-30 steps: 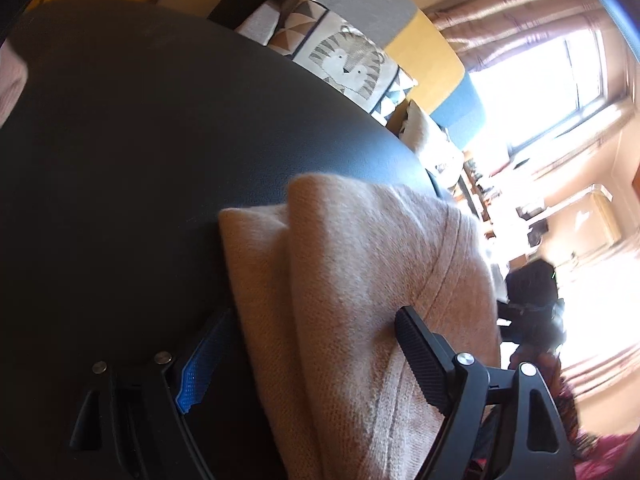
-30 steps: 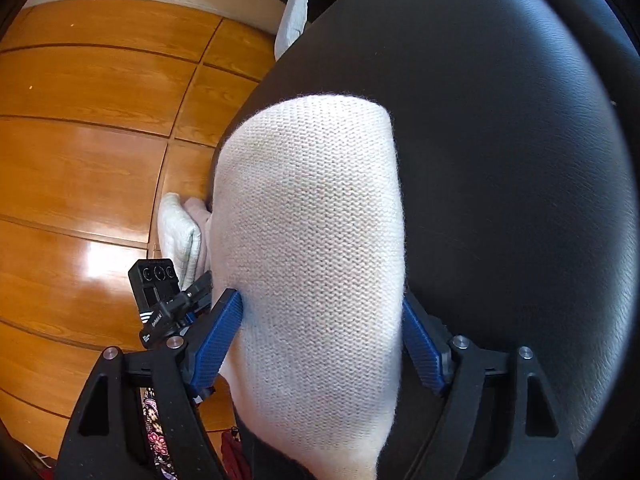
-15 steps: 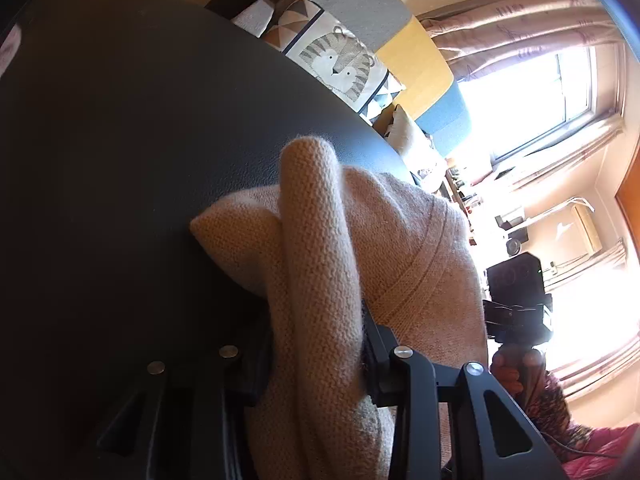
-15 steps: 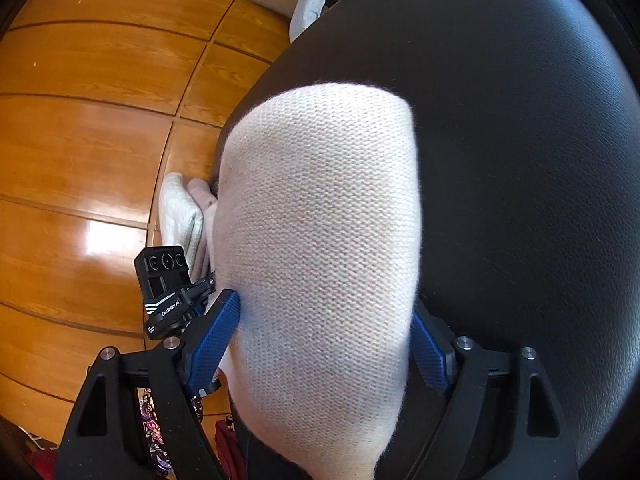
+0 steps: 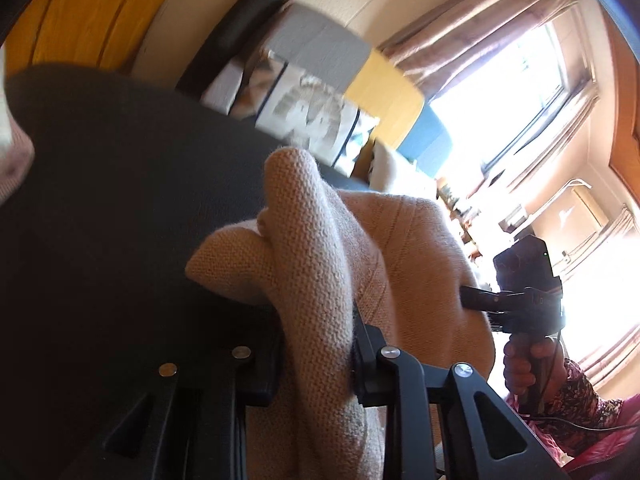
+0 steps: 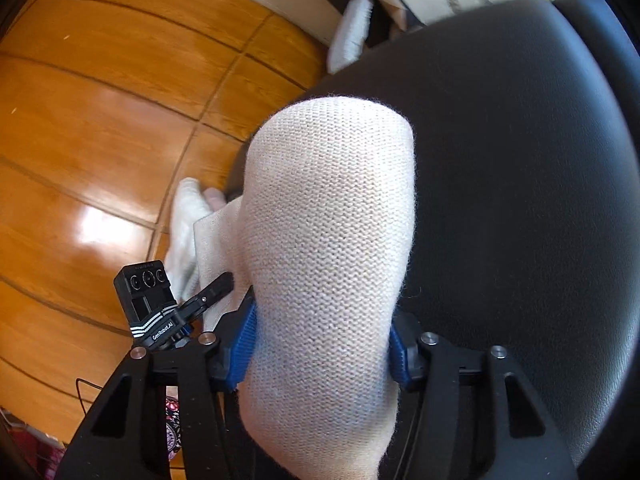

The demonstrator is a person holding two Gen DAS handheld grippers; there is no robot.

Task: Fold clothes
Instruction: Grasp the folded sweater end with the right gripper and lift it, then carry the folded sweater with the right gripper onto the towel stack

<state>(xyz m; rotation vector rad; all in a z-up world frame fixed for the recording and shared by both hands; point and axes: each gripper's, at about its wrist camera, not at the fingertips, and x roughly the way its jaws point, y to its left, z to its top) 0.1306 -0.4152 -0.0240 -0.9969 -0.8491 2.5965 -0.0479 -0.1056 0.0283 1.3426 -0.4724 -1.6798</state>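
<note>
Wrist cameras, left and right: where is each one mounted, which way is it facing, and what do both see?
Left wrist: on the left gripper, looking along its fingers over the beige knit sweater and black seat toward a sunlit window; the person's right hand shows, holding the right gripper.
Right wrist: on the right gripper, looking down at the sweater, seat and wooden floor; the left gripper shows.
Shared: sweater, seat; both jaws are closing on bunched knit.
</note>
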